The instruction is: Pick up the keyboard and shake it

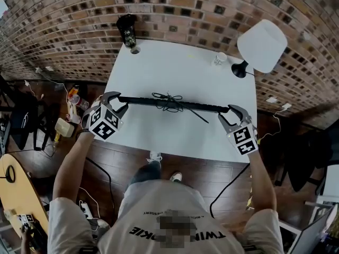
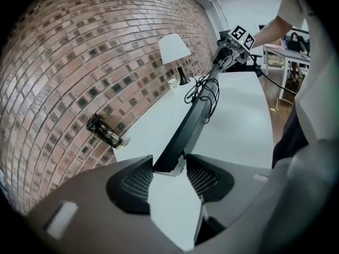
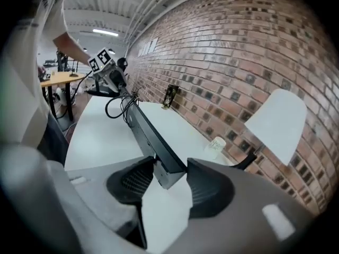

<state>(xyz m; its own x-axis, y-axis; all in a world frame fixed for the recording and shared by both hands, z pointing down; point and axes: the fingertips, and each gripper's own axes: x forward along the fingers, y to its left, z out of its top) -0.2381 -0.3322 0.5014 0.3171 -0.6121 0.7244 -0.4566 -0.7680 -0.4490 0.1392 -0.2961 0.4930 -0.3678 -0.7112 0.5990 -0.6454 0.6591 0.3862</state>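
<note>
Both ends clamped between jaws: left gripper (image 1: 114,103), right gripper (image 1: 233,115) hold the keyboard (image 1: 142,100) lifted; I shake next, grips tight.

**Both Grippers Clamped, Arms Spread**

We hold the left gripper (image 1: 117,103) and the right gripper (image 1: 229,113) well apart, both pointing forward and down. The left forearm (image 1: 71,160) runs up the left side of the head view, and the right forearm (image 1: 262,176) runs up the right side. The left cube (image 1: 103,123) and the right cube (image 1: 243,139) face the head camera. In each gripper view the jaws stand partly apart, both pads pressed on one end of the keyboard (image 1: 143,100).
</note>
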